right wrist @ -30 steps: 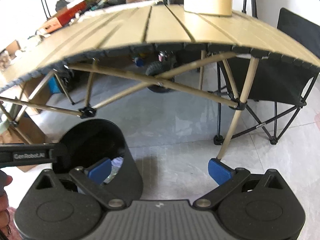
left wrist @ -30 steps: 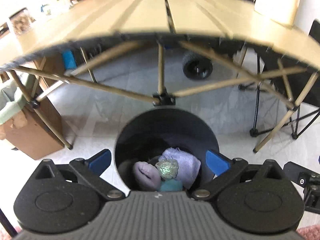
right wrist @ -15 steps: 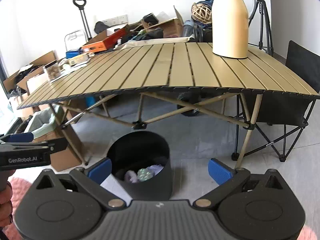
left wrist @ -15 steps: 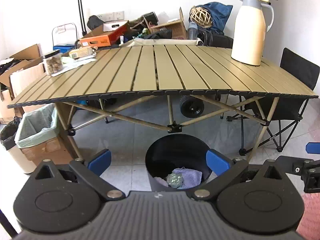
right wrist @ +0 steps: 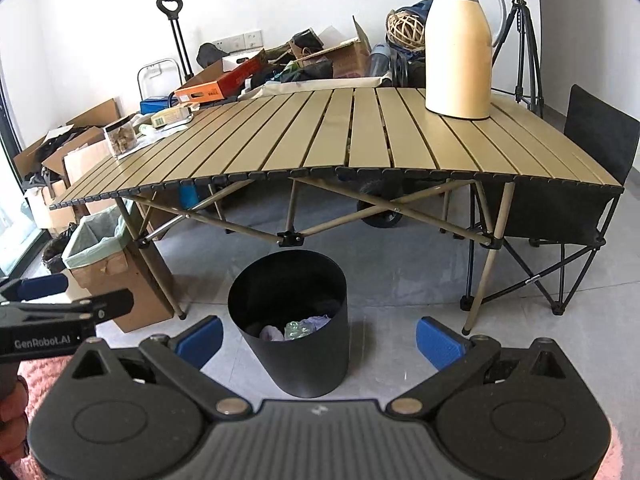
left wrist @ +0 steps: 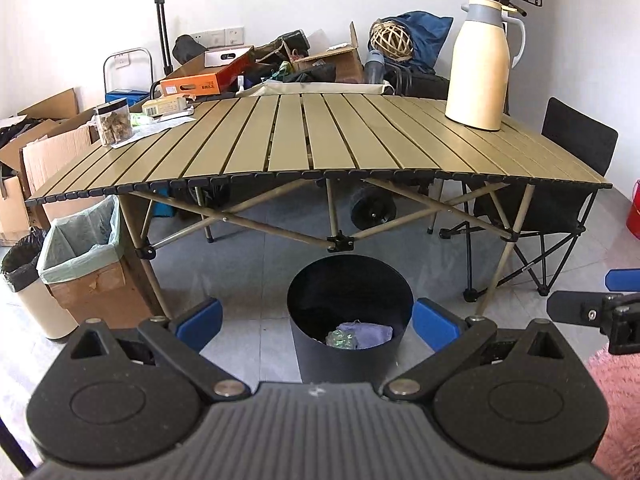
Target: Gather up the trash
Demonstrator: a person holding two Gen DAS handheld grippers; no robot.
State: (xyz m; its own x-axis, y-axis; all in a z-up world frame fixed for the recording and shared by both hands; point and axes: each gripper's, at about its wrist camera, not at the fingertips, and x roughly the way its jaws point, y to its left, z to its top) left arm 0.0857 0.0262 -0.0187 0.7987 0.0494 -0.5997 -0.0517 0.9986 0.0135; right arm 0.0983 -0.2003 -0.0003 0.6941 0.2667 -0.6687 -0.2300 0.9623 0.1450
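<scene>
A black round trash bin (left wrist: 352, 344) (right wrist: 294, 356) stands on the grey floor in front of the slatted folding table (left wrist: 320, 148) (right wrist: 340, 140). Inside it lie crumpled trash: a purple wad (left wrist: 370, 334) (right wrist: 316, 323) and a greenish crinkled ball (left wrist: 339, 339) (right wrist: 294, 329). My left gripper (left wrist: 318, 322) is open and empty, held back from the bin and above it. My right gripper (right wrist: 318, 338) is open and empty too, with the bin between its fingers in view. Each gripper shows at the edge of the other's view.
On the table stand a cream thermos jug (left wrist: 478, 64) (right wrist: 460, 44) at the right and a jar (left wrist: 114, 122) with papers at the left. A lined cardboard box (left wrist: 86, 264) and a small bin (left wrist: 28, 280) sit left; a black folding chair (left wrist: 560, 208) right. A pink rug (left wrist: 618, 400) lies underfoot.
Both grippers have pulled up and back from the bin's mouth; the whole table top and room are in view now. The trash stays in the bin.
</scene>
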